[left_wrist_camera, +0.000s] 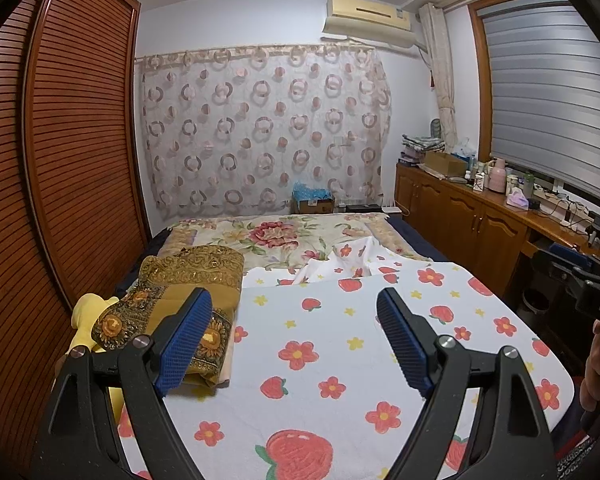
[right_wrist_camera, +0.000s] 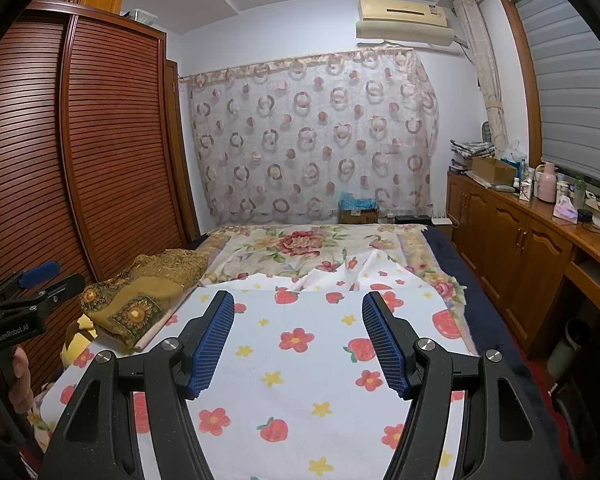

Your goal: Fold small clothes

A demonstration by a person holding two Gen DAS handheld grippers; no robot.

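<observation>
I have both the left gripper and right gripper spread wide, holding nothing. The ochre patterned cloth lies mid-left, on the strawberry-print towel.

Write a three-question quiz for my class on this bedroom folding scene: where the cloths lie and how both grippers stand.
1. True or false: the left gripper is shut on the strawberry-print cloth.
2. Which lies to the left of that cloth? A) gold patterned fabric B) a pair of jeans C) a pillow
3. Fill in: the right gripper hangs over the cloth with its jaws ____.

Key: 1 false, its jaws are spread and hold nothing. 2 A. 3 open.
</observation>
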